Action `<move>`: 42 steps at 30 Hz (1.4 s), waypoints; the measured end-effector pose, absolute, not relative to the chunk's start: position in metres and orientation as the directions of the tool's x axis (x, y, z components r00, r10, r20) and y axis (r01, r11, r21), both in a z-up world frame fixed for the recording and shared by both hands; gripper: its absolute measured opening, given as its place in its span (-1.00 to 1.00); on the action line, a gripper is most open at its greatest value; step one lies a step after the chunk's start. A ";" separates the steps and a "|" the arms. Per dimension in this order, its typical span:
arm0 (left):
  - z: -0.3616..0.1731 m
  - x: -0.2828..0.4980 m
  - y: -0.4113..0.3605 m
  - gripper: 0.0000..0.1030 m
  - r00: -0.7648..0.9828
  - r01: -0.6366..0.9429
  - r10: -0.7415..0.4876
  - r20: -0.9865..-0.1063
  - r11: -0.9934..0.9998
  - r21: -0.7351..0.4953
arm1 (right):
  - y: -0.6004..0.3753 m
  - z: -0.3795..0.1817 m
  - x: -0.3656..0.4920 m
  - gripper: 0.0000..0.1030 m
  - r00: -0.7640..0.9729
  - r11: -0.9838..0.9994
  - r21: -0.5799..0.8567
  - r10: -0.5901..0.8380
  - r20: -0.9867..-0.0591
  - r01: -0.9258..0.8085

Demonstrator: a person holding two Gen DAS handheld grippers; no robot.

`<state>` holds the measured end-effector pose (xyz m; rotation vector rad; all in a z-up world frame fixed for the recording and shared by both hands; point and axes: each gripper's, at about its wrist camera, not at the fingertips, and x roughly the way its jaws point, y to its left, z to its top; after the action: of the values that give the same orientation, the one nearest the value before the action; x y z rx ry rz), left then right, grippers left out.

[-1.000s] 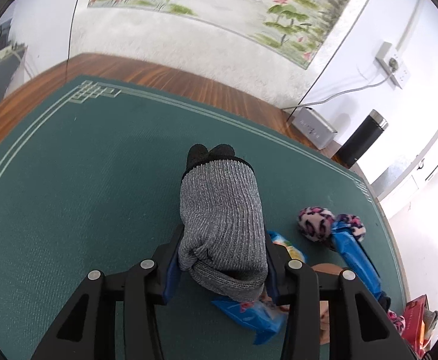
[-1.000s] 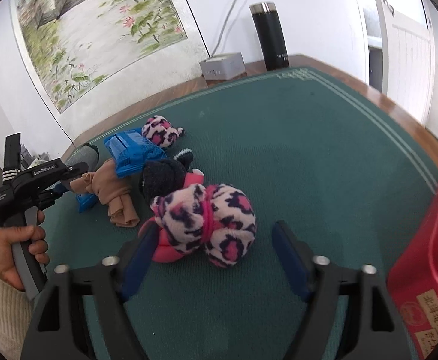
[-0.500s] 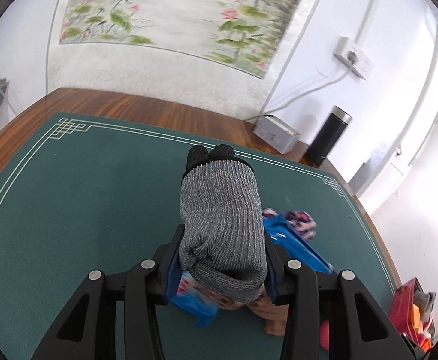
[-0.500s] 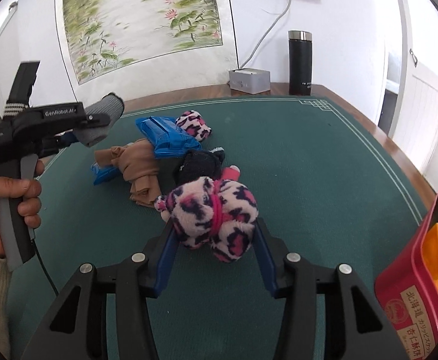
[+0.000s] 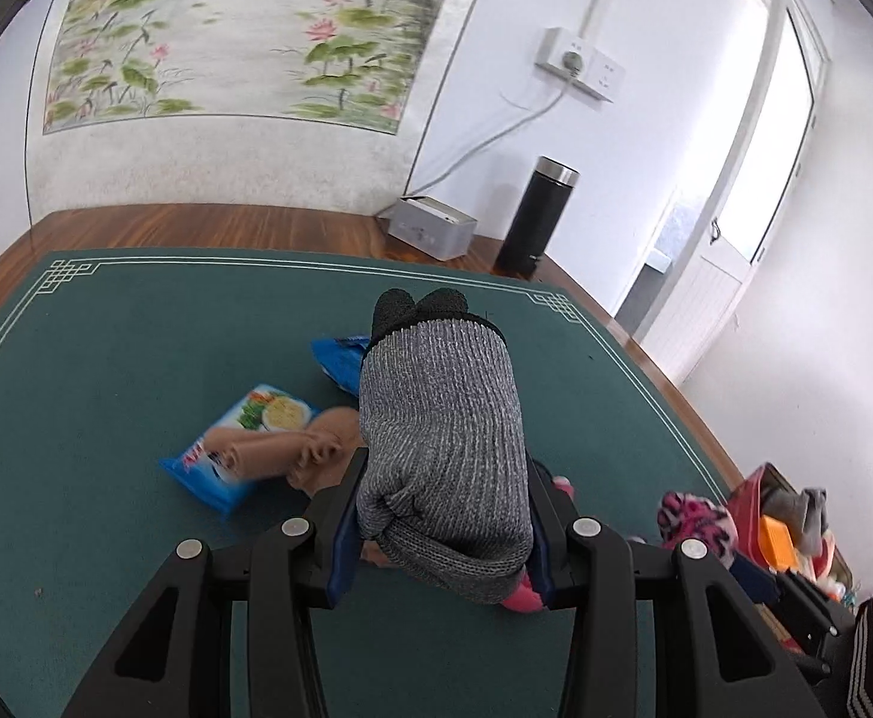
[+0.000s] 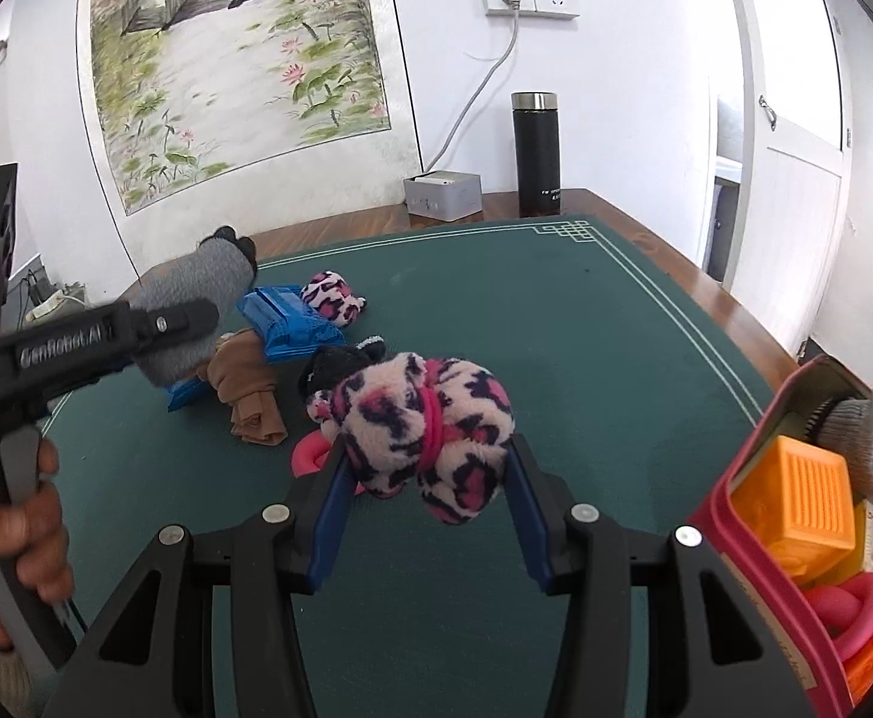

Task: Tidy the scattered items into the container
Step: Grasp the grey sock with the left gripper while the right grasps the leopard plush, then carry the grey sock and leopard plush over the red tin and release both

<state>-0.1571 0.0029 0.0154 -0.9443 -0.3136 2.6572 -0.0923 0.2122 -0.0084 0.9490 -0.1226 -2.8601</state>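
Both my grippers carry a soft item above the green felt mat point(image 6: 556, 359).

My left gripper point(image 5: 442, 514) is clamped on a rolled grey knit sock with black toes point(image 5: 442, 437); my right gripper point(image 6: 424, 478) is clamped on a pink leopard-print plush bundle point(image 6: 418, 413). The red container point(image 6: 729, 508), already holding an orange block point(image 6: 795, 496), sits at the near right; blue packets point(image 6: 286, 323) and tan stockings point(image 6: 245, 383) lie far left.
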 end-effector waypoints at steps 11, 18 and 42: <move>0.010 -0.123 0.048 -0.12 -0.707 -0.266 0.391 -0.590 -0.919 -0.290 | 0.227 -0.004 -0.059 0.02 -0.812 -0.990 0.119 -0.132 -0.568 0.077; 0.010 -0.106 0.085 -0.12 -0.683 -0.321 0.428 -0.592 -0.904 -0.283 | 0.259 0.003 -0.033 0.02 -0.823 -0.991 0.128 -0.109 -0.557 0.045; 0.011 -0.083 0.230 -0.12 -0.565 -0.520 0.555 -0.610 -0.814 -0.260 | 0.392 0.021 0.026 0.02 -0.830 -0.977 0.104 0.099 -0.549 -0.185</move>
<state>-0.0825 0.2299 0.0113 -0.9373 -0.0664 2.3421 0.0261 0.3923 0.0208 0.9305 -0.2515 -3.1458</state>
